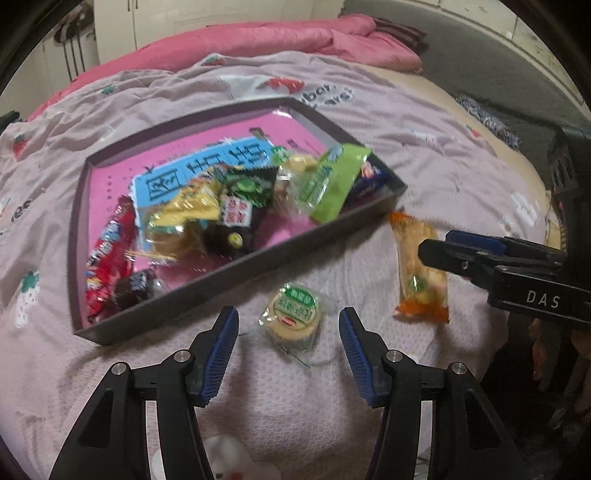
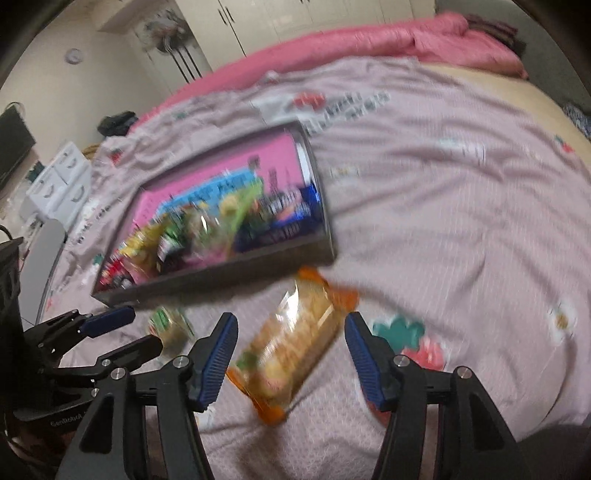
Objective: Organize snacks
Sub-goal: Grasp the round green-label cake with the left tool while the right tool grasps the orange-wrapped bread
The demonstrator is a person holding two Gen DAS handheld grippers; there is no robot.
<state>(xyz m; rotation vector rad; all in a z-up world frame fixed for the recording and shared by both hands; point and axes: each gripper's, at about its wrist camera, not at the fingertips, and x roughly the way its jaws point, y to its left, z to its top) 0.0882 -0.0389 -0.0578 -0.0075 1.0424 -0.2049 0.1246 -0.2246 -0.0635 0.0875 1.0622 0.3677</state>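
Note:
A small round cake [image 1: 293,317] in a clear wrapper with a green label lies on the bedspread just in front of the tray. My left gripper [image 1: 288,350] hovers over it, open, its blue pads either side of the cake and not touching it. To the right lies a long orange snack packet [image 1: 421,266]. My right gripper [image 2: 291,354] is open around that packet [image 2: 291,347], with its pads clear of it. The dark-rimmed tray [image 1: 236,266] with a pink floor holds several wrapped snacks. Each gripper shows in the other's view: right [image 1: 436,242], left [image 2: 136,328].
Everything rests on a bed with a pale mauve strawberry-print cover [image 1: 424,155]. A pink quilt [image 1: 258,40] is bunched along the far side. White cupboards [image 2: 258,18] and a white drawer unit [image 2: 59,181] stand beyond the bed. The right wrist view is motion-blurred.

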